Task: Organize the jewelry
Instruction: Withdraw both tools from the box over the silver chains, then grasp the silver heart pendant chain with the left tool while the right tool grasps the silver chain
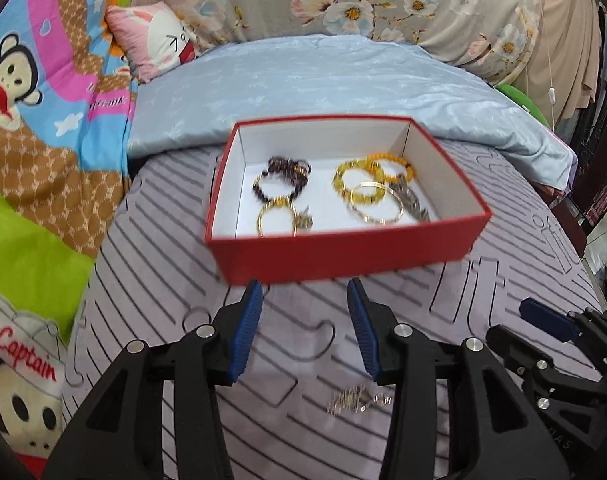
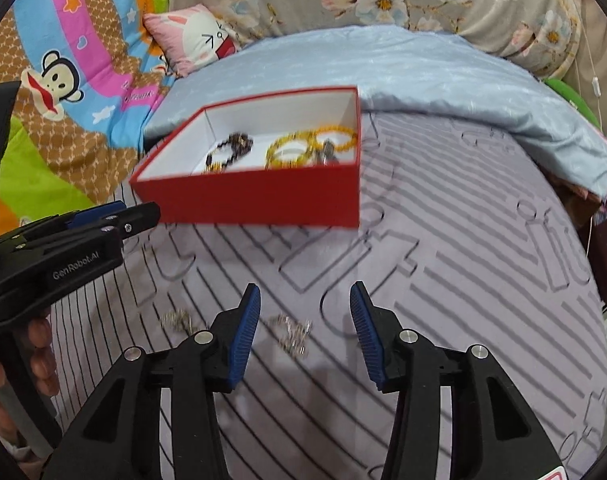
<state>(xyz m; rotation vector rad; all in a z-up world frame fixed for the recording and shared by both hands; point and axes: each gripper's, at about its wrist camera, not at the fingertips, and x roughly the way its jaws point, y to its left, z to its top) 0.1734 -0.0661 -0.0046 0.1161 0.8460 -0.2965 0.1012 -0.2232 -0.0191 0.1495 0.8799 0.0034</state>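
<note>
A red box point(image 1: 343, 254) with a white inside stands on the striped grey sheet; it also shows in the right wrist view point(image 2: 255, 200). It holds a dark bead bracelet point(image 1: 281, 178), yellow bead bracelets point(image 1: 359, 178), gold bangles point(image 1: 377, 204) and a grey piece. My left gripper point(image 1: 305, 328) is open and empty just before the box. A small silver chain piece point(image 1: 357, 398) lies on the sheet below it. My right gripper point(image 2: 305, 326) is open above a silver chain piece point(image 2: 291, 334). A second silver piece point(image 2: 177, 320) lies to its left.
A light blue quilt point(image 1: 323, 80) lies behind the box. A cartoon monkey blanket point(image 1: 43, 120) and a pink pillow point(image 1: 155, 40) are at the left. The bed edge falls away at the right. The other gripper point(image 2: 63, 248) is at the left of the right wrist view.
</note>
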